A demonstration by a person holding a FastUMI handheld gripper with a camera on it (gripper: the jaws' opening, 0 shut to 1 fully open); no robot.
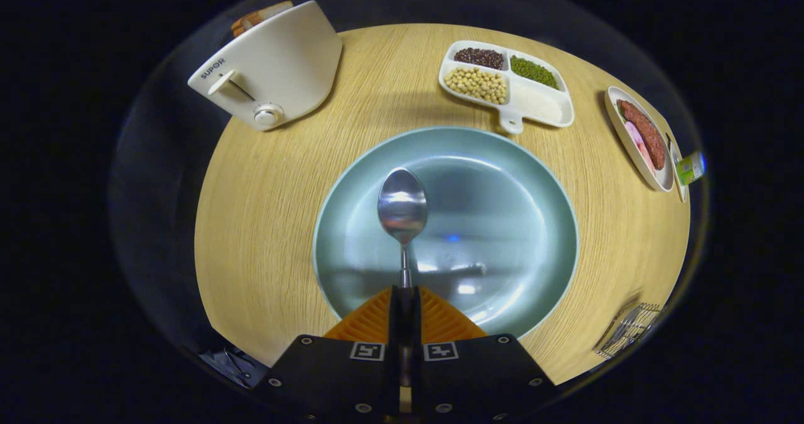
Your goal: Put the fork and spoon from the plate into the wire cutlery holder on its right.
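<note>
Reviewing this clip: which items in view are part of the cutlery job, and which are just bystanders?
Part of the job:
- spoon, handle clamped between the gripper fingers, bowl over the plate
- plate
- wire cutlery holder, right of the plate

Just lying about:
- toaster
- divided dish of beans
- dish of sliced meat

I see a polished, mirror-bright metal spoon (402, 207) over a glossy glazed plate (515, 179), a matt wood-grain counter (264, 210), and a thin metal wire cutlery holder (630, 330).
</note>
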